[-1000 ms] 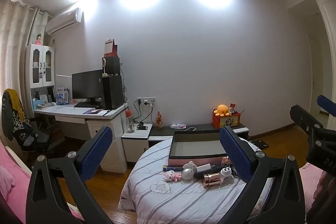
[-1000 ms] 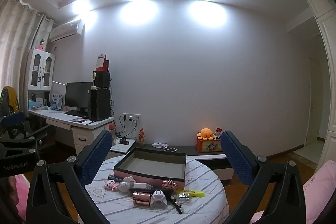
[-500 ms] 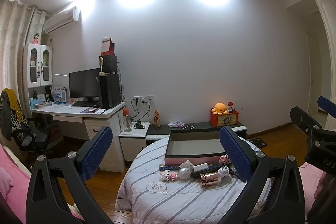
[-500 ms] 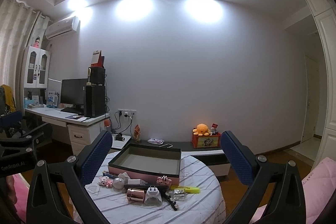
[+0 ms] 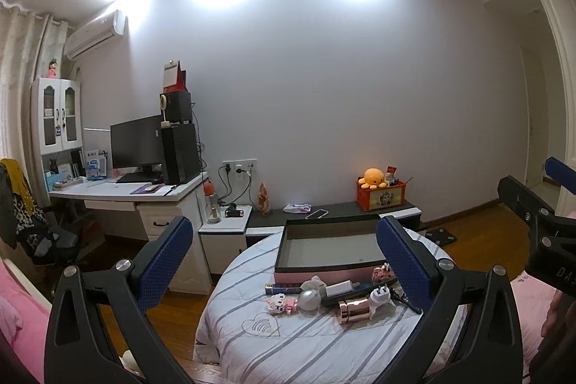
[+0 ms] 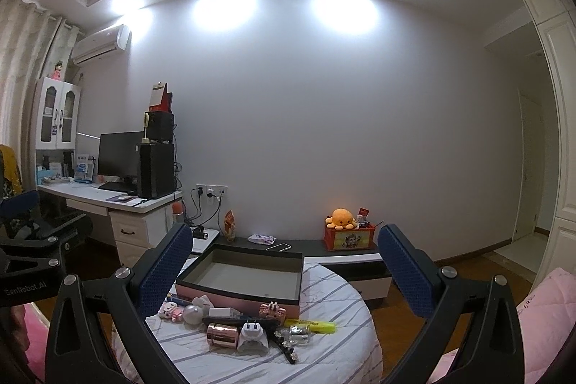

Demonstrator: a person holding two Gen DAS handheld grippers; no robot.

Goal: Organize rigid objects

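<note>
Since a second ago both cameras have drawn a little nearer the round table (image 5: 288,344), so the box (image 5: 325,249) and the clutter before it look slightly larger. The left gripper (image 5: 280,258) has its jaws spread wide and holds nothing; the right gripper (image 6: 284,261) is likewise spread wide and empty. Both hang above the table, apart from everything on it. The open box sits at the table's far side. Just in front of it lie a copper cylinder (image 6: 222,335), a white plug (image 6: 253,338), a yellow marker (image 6: 311,325) and a pink toy (image 5: 282,303), close together.
</note>
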